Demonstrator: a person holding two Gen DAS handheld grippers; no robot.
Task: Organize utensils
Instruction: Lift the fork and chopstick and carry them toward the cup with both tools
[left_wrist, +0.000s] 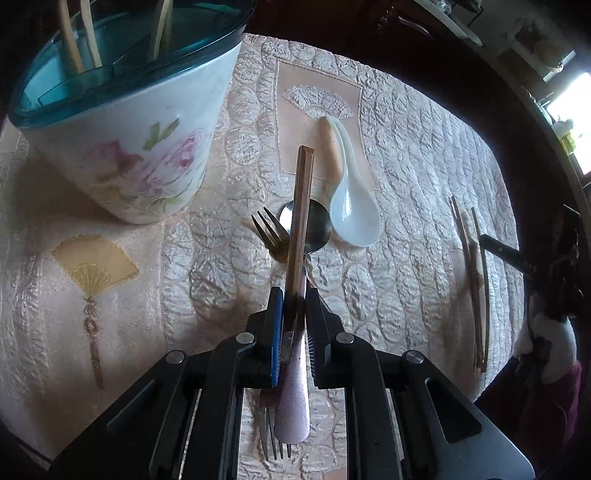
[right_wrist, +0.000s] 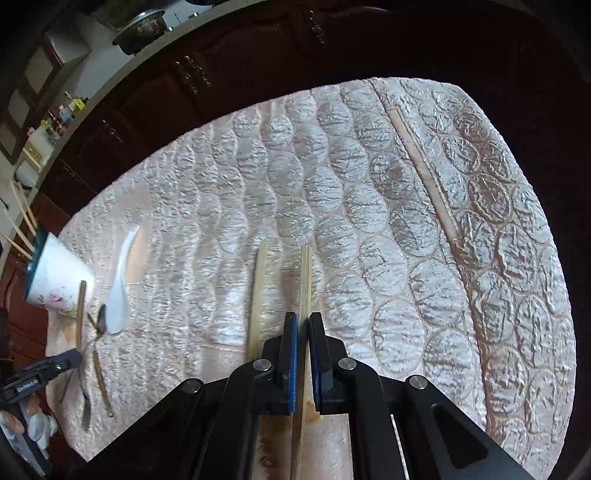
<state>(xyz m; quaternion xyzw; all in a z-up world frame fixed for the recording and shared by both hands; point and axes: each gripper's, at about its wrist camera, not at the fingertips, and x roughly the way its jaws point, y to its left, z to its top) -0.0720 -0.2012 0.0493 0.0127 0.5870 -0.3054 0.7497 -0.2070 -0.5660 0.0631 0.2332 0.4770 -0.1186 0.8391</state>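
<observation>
Because the task is to gather loose cutlery, the quilted tablecloth (left_wrist: 406, 184) serves as the working surface and the floral holder cup (left_wrist: 125, 147) stands at its far left as the likely destination; light sticks already stand inside its teal rim. Its base is visible, but its top is cut off by the frame edge, so the contents cannot be counted.

Between the cup and the centre lie the white ceramic spoon (left_wrist: 351, 214), a metal spoon (left_wrist: 314, 225) and a gold fork (left_wrist: 269, 232), touching or overlapping one another. A second fork (left_wrist: 275, 435) lies below the tongs, its handle hidden by them.

The left gripper (left_wrist: 294, 317) is clenched on a brown chopstick (left_wrist: 301, 221), which projects forward over the cutlery pile and appears raised off the cloth, probably for carrying to the cup. A pink handle (left_wrist: 291, 406) sits beneath the jaws; whether it is also pinched cannot be told.

The right gripper (right_wrist: 303, 332) is clamped on a pale chopstick (right_wrist: 305, 280), with its loose partner (right_wrist: 260, 295) lying just beside on the cloth. Motion blur there hides whether the gripped stick's tip touches the cloth.
</observation>
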